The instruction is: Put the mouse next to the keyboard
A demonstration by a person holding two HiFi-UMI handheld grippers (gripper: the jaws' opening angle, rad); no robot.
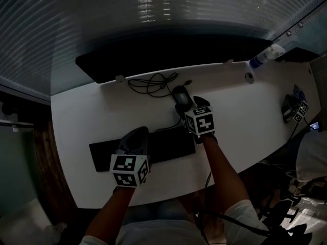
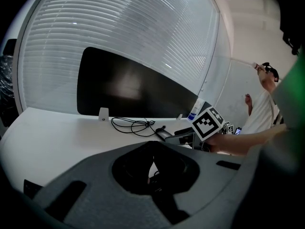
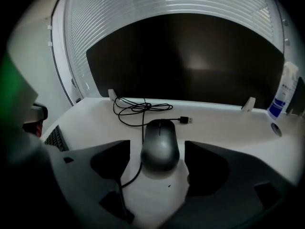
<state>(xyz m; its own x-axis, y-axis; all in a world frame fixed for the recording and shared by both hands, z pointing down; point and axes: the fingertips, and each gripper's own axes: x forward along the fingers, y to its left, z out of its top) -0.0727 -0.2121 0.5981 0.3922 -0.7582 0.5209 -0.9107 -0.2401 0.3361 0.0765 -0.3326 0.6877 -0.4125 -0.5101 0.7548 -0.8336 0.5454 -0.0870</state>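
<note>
Head view: camera high above my white surface [image 1: 82, 116], facing steeply down, covering both my arms and the monitor [image 1: 153, 60] at the far edge. Left gripper view: low and close over the surface, facing the monitor, my right gripper [image 2: 178, 136] at mid-right. Right gripper view: nearer still, facing the same monitor. Shared by all three: monitor, mouse [image 3: 160, 144], coiled cable [image 1: 153, 83]

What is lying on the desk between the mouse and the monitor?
The cable of the mouse, loosely coiled, with its USB plug lying free on the white desk. The right gripper view shows it best; the head view shows it too.
</note>
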